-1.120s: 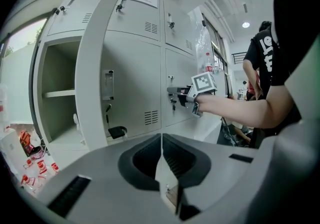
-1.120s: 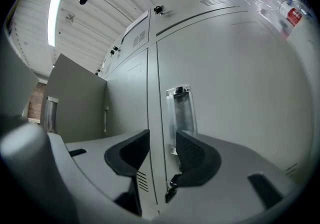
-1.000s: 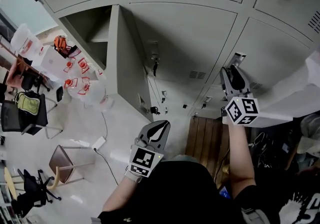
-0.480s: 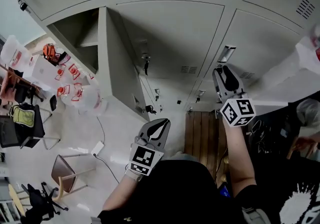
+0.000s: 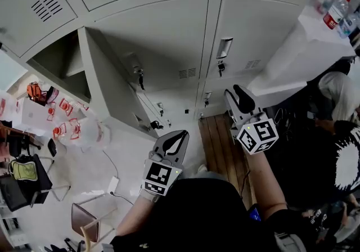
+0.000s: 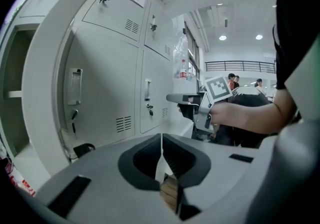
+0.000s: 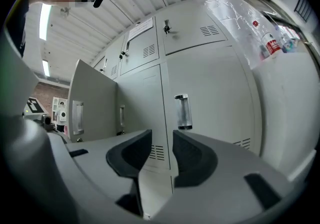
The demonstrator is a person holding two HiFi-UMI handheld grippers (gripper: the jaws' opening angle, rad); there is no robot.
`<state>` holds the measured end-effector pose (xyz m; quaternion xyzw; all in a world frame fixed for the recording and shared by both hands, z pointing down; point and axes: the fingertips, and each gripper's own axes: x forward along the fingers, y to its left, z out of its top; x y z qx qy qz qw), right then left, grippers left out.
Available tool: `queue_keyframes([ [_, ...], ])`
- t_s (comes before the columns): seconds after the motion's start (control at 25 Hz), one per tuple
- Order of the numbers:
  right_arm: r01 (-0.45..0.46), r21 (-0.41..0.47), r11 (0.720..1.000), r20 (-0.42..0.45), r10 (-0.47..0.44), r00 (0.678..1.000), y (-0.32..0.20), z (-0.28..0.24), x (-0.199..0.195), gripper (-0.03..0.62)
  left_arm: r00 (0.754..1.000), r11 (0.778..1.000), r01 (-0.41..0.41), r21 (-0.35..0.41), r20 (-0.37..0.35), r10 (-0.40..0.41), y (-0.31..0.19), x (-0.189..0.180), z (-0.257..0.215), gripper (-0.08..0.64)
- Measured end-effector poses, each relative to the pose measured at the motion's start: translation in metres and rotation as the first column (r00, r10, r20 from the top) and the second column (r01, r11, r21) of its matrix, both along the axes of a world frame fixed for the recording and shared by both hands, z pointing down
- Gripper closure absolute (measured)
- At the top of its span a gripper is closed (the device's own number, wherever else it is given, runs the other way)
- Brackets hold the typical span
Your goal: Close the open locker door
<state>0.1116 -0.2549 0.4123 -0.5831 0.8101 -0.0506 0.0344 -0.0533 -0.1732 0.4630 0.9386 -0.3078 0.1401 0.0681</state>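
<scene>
Head view, from the left: the open locker door (image 5: 109, 94) juts out from the grey locker bank, swung well clear of its dark compartment (image 5: 59, 64). Lower, near the middle, the left gripper (image 5: 180, 135) hangs in the air apart from the door, jaws pressed together on nothing. The right gripper (image 5: 236, 96) points toward a closed door with a chrome handle (image 5: 224, 47). Its jaws are closing, a narrow gap between them and nothing in it. Far right, 1 red-labelled bottle (image 5: 336, 10) stands on a white table (image 5: 298, 59).

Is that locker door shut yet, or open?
Open. The locker door stands swung outward, leaving the inside of its compartment exposed beside it.
</scene>
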Motion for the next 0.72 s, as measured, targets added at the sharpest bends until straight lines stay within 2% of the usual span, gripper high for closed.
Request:
queue_keyframes([
  [0.36, -0.074, -0.087, 0.993, 0.002, 0.075, 0.997, 0.077, 0.018, -0.011, 0.499, 0.987, 0.986, -0.161, -0.031, -0.025, 0.161, 0.013, 0.021, 0.006, 0.534],
  [0.72, -0.114, -0.176, 0.978, -0.014, 0.113, 0.994, 0.139, 0.047, -0.026, 0.503, 0.951, 0.951, -0.306, -0.033, -0.058, 0.304, 0.029, 0.051, 0.004, 0.534],
])
